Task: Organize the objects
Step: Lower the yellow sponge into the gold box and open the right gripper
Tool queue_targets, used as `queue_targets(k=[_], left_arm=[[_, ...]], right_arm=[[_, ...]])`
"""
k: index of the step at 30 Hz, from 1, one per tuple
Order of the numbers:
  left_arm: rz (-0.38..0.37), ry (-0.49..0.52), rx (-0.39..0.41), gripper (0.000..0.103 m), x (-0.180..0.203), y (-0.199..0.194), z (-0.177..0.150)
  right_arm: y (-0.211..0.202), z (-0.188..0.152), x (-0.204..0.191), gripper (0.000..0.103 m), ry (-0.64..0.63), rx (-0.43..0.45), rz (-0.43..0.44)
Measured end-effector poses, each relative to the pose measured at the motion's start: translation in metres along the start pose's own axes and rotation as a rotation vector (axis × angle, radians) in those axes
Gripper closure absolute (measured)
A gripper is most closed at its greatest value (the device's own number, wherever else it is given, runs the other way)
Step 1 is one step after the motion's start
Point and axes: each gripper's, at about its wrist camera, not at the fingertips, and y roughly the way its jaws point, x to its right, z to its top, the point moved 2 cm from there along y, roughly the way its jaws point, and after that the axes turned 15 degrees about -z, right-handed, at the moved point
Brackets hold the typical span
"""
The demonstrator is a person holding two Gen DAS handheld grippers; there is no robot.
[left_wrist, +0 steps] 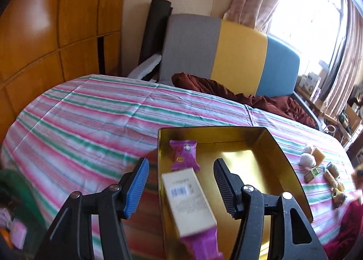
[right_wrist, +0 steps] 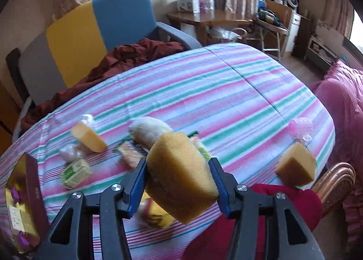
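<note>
Pinched between the right gripper pads, the sponge is best carried level over the gold tin, then dropped beside the cream box once the spread, empty left gripper is cleared away.

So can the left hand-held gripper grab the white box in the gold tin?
Probably yes. The left hand-held gripper is open and holds nothing, and the white box lies uncovered in the gold tin, right between its fingers, with only a purple packet beside it.
</note>
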Motion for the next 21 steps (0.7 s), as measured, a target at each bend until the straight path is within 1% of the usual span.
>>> queue_targets(k=[2, 6, 8, 10, 13, 15, 16, 19, 21], left_arm=[[0.008, -0.015, 0.009, 0.043, -0.002, -0.010, -0.007], [0.011, -0.029, 0.021, 0.043, -0.004, -0.027, -0.019], [0.016, -0.032, 0.026, 0.043, -0.004, -0.034, -0.025], [0.012, -0.040, 0.025, 0.042, -0.004, -0.038, -0.030], [0.009, -0.050, 0.029, 0.036, -0.006, -0.043, -0.035], [0.010, -0.062, 0.033, 0.028, -0.007, -0.045, -0.038], [0.011, -0.072, 0.033, 0.027, -0.010, -0.046, -0.040], [0.036, -0.097, 0.026, 0.021, -0.017, -0.045, -0.043], [0.048, -0.114, 0.025, 0.015, -0.021, -0.045, -0.044]], right_arm=[[-0.017, -0.003, -0.048, 0.049, -0.089, 0.004, 0.106], [-0.047, -0.027, -0.156, 0.049, -0.272, -0.023, 0.316], [-0.057, -0.045, -0.208, 0.049, -0.354, -0.058, 0.410], [-0.063, -0.065, -0.258, 0.049, -0.428, -0.120, 0.491], [-0.057, -0.098, -0.321, 0.048, -0.489, -0.217, 0.532], [-0.047, -0.118, -0.351, 0.047, -0.500, -0.291, 0.542], [-0.042, -0.127, -0.363, 0.047, -0.504, -0.321, 0.550], [-0.034, -0.146, -0.389, 0.043, -0.513, -0.351, 0.543], [-0.030, -0.154, -0.398, 0.040, -0.515, -0.367, 0.544]])
